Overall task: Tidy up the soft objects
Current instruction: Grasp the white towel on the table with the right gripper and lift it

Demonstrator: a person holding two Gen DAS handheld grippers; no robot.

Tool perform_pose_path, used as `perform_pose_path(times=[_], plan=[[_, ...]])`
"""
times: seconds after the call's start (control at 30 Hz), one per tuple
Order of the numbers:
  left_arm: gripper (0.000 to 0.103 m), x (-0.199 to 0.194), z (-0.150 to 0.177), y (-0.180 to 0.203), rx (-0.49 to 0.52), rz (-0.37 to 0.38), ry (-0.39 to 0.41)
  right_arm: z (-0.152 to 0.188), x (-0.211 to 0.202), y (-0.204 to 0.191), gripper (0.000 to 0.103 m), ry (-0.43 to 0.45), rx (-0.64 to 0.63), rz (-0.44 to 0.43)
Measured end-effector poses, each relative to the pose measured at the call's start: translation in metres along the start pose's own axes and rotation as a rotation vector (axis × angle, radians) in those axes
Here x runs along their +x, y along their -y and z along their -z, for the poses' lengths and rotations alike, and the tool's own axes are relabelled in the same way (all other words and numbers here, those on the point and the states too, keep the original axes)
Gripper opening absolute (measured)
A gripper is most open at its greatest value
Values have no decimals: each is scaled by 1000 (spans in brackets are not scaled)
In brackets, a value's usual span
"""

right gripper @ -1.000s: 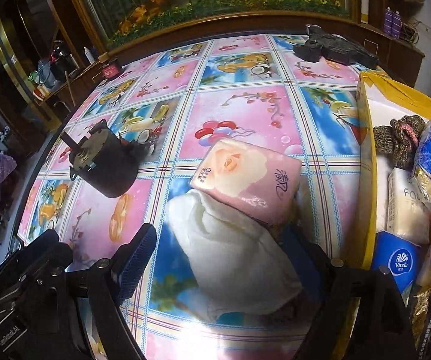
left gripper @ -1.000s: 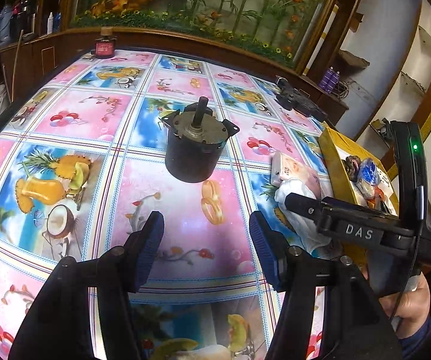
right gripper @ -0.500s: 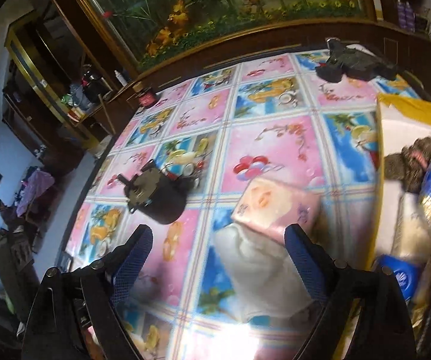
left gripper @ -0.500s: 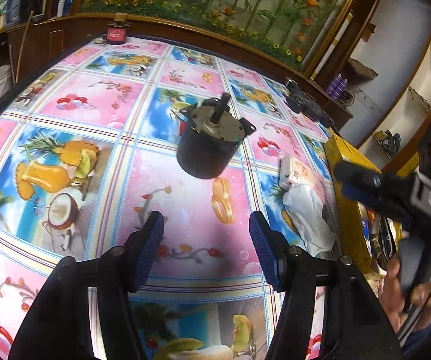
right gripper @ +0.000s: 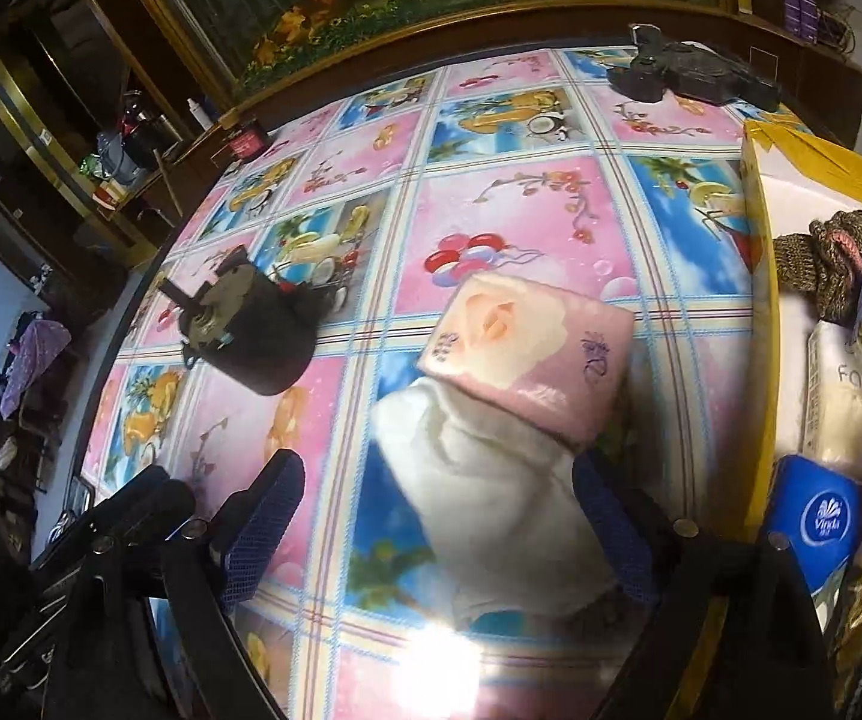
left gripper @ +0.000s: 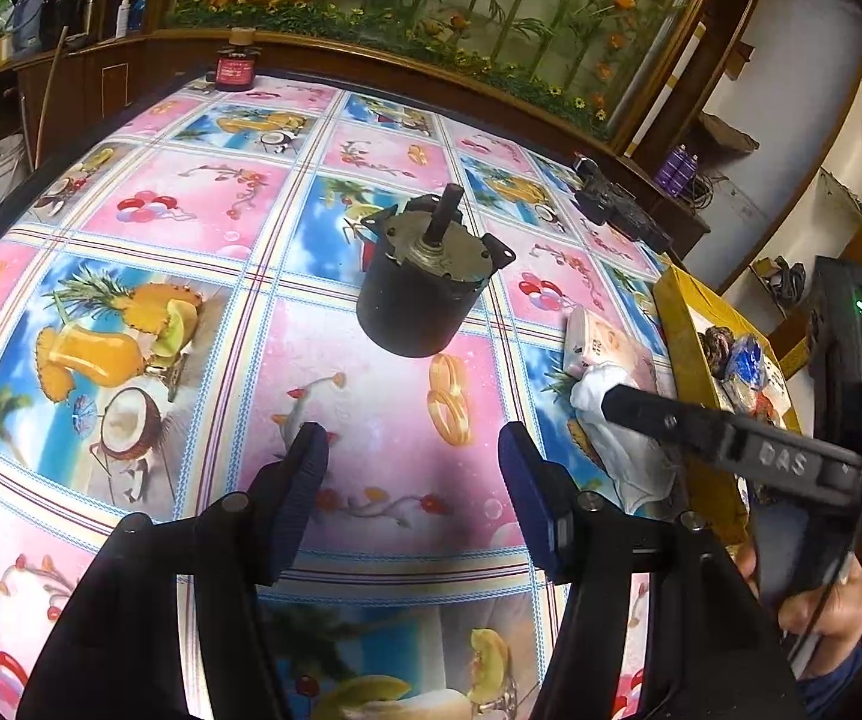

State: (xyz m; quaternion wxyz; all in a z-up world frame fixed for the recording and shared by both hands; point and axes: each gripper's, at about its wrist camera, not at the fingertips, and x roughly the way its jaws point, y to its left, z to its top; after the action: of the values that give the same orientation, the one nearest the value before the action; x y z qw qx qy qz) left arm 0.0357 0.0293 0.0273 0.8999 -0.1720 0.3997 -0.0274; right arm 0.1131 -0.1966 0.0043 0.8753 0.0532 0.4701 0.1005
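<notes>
White cloth (right gripper: 491, 480) between open right gripper (right gripper: 437, 528) fingers | pink tissue pack (right gripper: 527, 354) overlapping

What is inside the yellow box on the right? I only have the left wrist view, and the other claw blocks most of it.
Observer: The yellow box holds a blue Vinda tissue pack, a white pack and a knitted glove.
Operator: Is the right claw gripping the white cloth?
Observer: No. The right claw is open, with the white cloth lying between its fingers.
Operator: Does the pink pack touch that cloth?
Observer: Yes, the pink tissue pack rests on the cloth's far end.
</notes>
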Motion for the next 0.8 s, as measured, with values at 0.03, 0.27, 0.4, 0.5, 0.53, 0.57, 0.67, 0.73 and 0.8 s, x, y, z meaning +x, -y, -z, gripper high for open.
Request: perform_pose_path(times=[0.03,0.27,0.4,0.5,0.53,0.57,0.67,0.73,0.8], plan=[[58,-1,-1,-2,-9,1,4,2,-1,-4,93,-17,-3,-60],[58,-1,-1,-7,-38,4,1,-10,-12,-3,91,-49,51,-327],[58,-1,-1,-7,-38,2,3,-14,-8,4,93,-19,0,-75],[58,0,-1,-6,-42,0,6,-8,13,-1,76,-58,-62,21],[58,0,-2,-6,-41,-1,5,-7,19,-4,57,-68,-87,53],[58,1,-1,-5,-40,-3,3,-6,26,-7,48,-84,-107,92],[58,1,-2,-8,-44,-6,2,-3,31,-17,27,-65,-138,132],[58,1,-2,-9,-47,-5,1,0,25,-22,17,-66,-124,48],[58,0,-2,-9,-45,8,0,2,10,-24,17,-26,-121,-34]])
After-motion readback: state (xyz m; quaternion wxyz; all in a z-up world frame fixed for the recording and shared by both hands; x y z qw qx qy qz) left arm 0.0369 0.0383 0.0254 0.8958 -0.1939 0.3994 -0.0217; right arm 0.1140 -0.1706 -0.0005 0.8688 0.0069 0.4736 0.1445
